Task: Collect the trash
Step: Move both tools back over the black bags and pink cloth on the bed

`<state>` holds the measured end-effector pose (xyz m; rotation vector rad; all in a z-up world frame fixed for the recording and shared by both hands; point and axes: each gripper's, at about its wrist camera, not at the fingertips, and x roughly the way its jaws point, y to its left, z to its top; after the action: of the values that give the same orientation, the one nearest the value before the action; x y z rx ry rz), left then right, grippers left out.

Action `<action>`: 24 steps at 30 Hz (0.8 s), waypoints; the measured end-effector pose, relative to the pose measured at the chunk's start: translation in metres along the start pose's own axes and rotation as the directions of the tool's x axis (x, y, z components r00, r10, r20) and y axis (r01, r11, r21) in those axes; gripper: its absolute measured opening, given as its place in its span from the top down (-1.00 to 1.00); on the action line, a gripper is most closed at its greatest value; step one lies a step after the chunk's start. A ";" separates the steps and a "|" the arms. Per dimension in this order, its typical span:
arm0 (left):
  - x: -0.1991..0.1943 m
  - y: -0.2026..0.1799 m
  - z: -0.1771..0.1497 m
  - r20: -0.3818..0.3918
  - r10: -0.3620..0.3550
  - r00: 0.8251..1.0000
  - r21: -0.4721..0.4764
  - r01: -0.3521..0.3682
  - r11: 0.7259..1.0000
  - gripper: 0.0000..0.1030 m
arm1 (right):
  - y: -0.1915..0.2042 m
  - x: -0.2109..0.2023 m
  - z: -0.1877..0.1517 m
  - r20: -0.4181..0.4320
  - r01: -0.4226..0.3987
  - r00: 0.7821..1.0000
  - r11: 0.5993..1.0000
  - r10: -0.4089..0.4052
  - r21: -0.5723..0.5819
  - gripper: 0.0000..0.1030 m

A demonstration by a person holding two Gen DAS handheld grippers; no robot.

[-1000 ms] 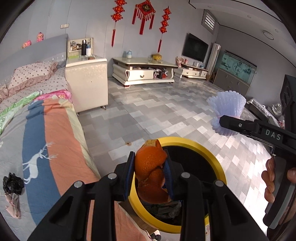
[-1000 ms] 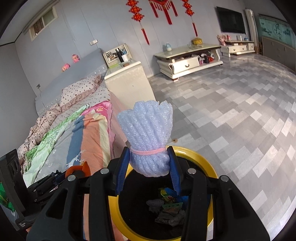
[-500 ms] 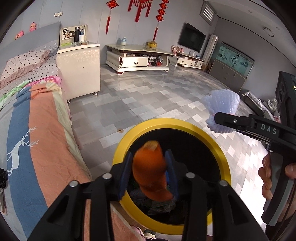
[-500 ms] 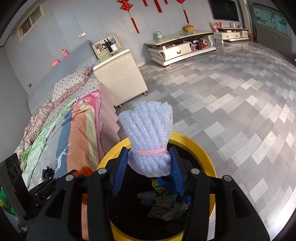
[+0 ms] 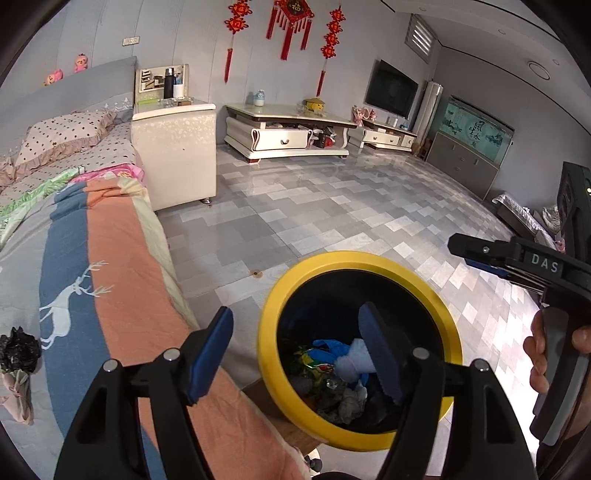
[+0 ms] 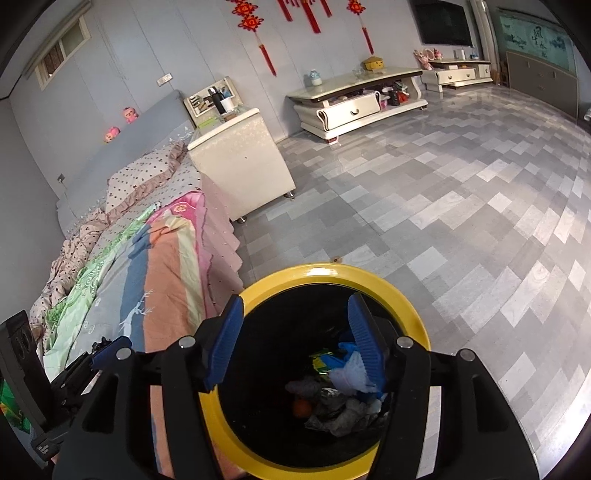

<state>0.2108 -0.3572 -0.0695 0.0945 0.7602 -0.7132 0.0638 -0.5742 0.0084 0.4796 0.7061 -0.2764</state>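
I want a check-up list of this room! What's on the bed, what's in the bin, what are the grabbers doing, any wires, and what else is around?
Surface: striped bedspread beside grey tiled floor.
Job's things: yellow-rimmed bin holds a pale foam net, an orange peel and wrappers.
Clutter: crumpled black bag lies on the bedspread.
Grippers: left hand-held gripper and right hand-held gripper have just been opening; both open, nothing between the pads.
Cables: nothing seen.
Surroundings: white bedside cabinet, TV stand, red wall decorations.
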 end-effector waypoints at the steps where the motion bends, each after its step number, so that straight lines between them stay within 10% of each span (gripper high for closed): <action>1: -0.005 0.004 0.000 0.006 0.010 1.000 -0.002 -0.010 1.000 -0.34 | 0.004 -0.002 0.001 0.006 -0.007 1.000 1.000 0.007 -0.008 -0.10; 24: -0.105 0.184 -0.054 0.019 0.334 0.942 -0.220 -0.322 0.921 -0.35 | 0.231 0.028 -0.015 -0.099 -0.272 0.962 0.917 0.254 -0.290 -0.14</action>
<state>0.2400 -0.1399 -0.0712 0.0046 0.7399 -0.3098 0.1680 -0.3712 0.0551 0.2858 0.7183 0.1010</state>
